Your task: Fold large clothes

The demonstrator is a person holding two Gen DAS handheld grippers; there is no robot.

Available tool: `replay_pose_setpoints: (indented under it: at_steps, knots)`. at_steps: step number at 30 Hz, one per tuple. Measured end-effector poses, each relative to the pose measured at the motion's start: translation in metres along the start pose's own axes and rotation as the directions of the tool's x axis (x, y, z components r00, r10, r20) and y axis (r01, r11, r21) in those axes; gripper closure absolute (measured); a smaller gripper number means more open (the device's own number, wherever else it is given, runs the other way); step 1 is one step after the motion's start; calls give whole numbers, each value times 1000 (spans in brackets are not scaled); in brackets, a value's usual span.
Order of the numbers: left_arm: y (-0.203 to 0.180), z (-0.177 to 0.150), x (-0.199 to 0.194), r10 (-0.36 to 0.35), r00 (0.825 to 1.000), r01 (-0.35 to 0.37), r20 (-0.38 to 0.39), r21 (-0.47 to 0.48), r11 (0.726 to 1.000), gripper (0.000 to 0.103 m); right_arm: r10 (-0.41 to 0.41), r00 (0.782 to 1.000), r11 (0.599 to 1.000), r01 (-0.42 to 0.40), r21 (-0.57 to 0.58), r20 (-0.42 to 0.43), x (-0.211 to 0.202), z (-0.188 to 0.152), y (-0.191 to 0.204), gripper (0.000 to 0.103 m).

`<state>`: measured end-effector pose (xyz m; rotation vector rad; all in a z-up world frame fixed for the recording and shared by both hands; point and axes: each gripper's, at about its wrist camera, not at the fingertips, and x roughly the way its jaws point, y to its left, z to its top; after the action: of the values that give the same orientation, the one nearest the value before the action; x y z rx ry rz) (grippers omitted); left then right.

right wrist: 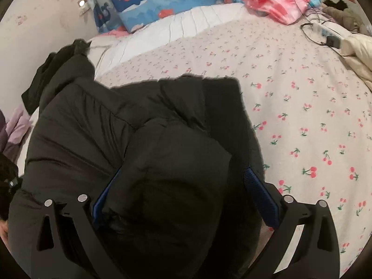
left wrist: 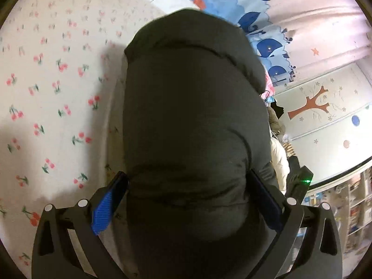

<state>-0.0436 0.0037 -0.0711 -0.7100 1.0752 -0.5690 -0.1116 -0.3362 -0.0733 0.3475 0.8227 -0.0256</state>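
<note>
A black puffer jacket (left wrist: 190,97) fills the middle of the left wrist view, a thick padded roll of it raised over the cherry-print bed sheet (left wrist: 46,88) and casting a shadow there. My left gripper (left wrist: 187,174) is shut on this bulk, its blue-padded fingers (left wrist: 109,204) pressed against both sides. In the right wrist view the jacket (right wrist: 93,125) lies bunched on the sheet (right wrist: 302,107). My right gripper (right wrist: 183,172) is shut on a puffy fold of it, the fingers (right wrist: 260,195) held wide apart by the padding.
Whale-print pillows (right wrist: 139,2) line the bed's head. A pink garment (right wrist: 276,0), a power strip with cables (right wrist: 325,30) and a cream coat (right wrist: 358,53) lie at the far right. More dark clothes (right wrist: 53,69) sit at the left edge. Shelves (left wrist: 355,209) stand beyond the bed.
</note>
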Motion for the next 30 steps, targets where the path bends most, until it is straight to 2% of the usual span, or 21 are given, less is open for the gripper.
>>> replay_pose_setpoints:
  at_steps: [2, 4, 6, 8, 11, 12, 13, 15, 17, 19, 20, 22, 26, 28, 30]
  knots:
    - [-2, 1, -3, 14, 1000, -14, 8, 3, 1000, 6, -58, 991, 998, 59, -9, 119, -23, -4, 0, 7]
    - [-7, 0, -6, 39, 999, -40, 21, 35, 999, 6, -84, 984, 996, 87, -12, 160, -34, -7, -3, 7]
    - [-11, 0, -5, 46, 999, -47, 21, 57, 997, 6, -69, 994, 997, 71, -16, 87, -20, -8, -7, 7]
    - [-10, 1, 0, 33, 999, -33, 7, 44, 998, 6, 0, 1000, 998, 0, 58, 7, 1, -12, -18, 7]
    - [-6, 3, 6, 15, 1000, -15, -6, 13, 1000, 6, 166, 983, 965, -146, 220, -76, 27, -20, -36, 7]
    - [-6, 3, 8, 13, 1000, -13, -12, 7, 1000, 6, 170, 982, 964, -149, 220, -78, 26, -19, -37, 7]
    - [-5, 3, 8, 18, 1000, -18, -11, 9, 1000, 6, 152, 987, 966, -138, 219, -46, 17, -17, -37, 7]
    - [-5, 4, 4, 36, 999, -36, 0, 16, 999, 6, 84, 994, 977, -97, 192, 73, -11, -14, -36, 7]
    - [-7, 3, 2, 43, 999, -43, 6, 28, 999, 6, -8, 986, 987, -19, 161, 165, -36, -7, -37, 7]
    - [-9, 3, 2, 42, 999, -42, 8, 31, 999, 6, -39, 989, 987, 16, 159, 142, -35, -5, -41, 7]
    - [-9, 3, 2, 38, 999, -39, 7, 27, 999, 6, -45, 996, 985, 30, 172, 79, -22, -6, -45, 7]
    - [-9, 1, 3, 27, 1000, -27, 3, 21, 999, 6, 29, 999, 980, -20, 200, -41, 8, -14, -46, 7]
    - [-1, -1, 4, 2, 1000, -2, -4, -4, 1000, 6, 103, 990, 976, -82, 204, -95, 27, -16, -31, 6]
    - [6, -2, 4, -45, 999, 44, -18, -33, 998, 6, 225, 965, 953, -189, 237, -134, 38, -15, -20, 6]
    - [0, -1, 1, -79, 997, 79, -22, -22, 997, 6, 306, 941, 928, -261, 266, -145, 44, -13, -12, 6]
